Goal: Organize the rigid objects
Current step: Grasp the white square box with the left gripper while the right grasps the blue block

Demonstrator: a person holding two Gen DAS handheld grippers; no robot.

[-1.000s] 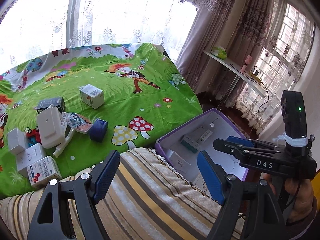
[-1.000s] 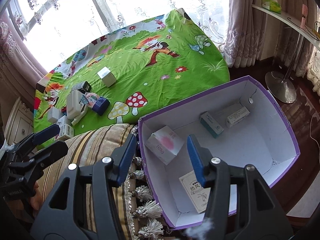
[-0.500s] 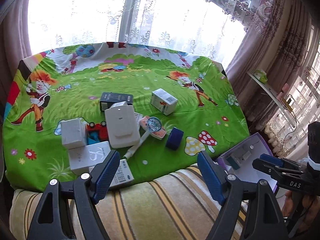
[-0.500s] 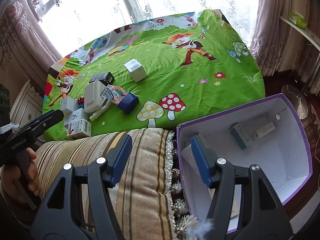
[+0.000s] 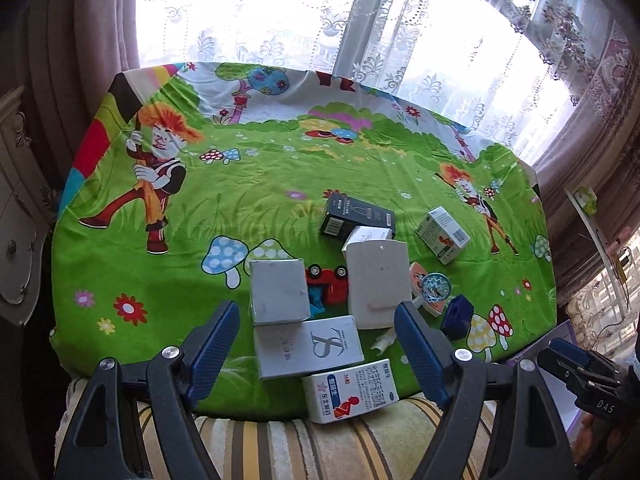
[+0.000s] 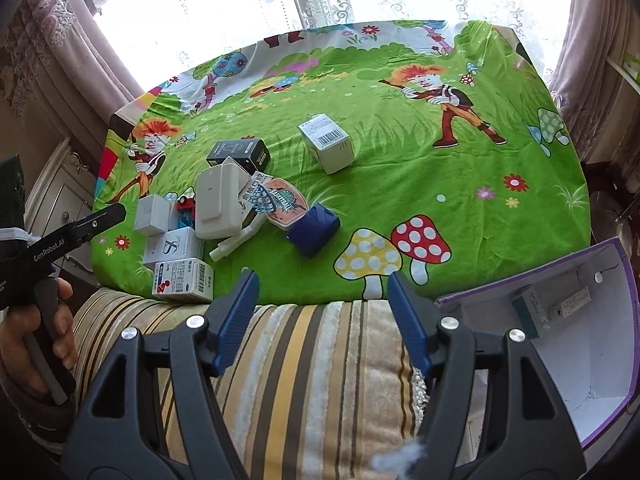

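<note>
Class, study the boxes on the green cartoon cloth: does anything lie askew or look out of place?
Yes. The red-and-white medicine carton lies tilted, overhanging the cloth's near edge onto the striped cushion. A red toy car is wedged between the pale boxes, overturned, with its wheels showing.

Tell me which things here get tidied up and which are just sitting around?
For the job: white boxes, black box, dark blue box, red toy car, purple bin.

Just lying about: striped cushion, cartoon cloth, curtains.
</note>
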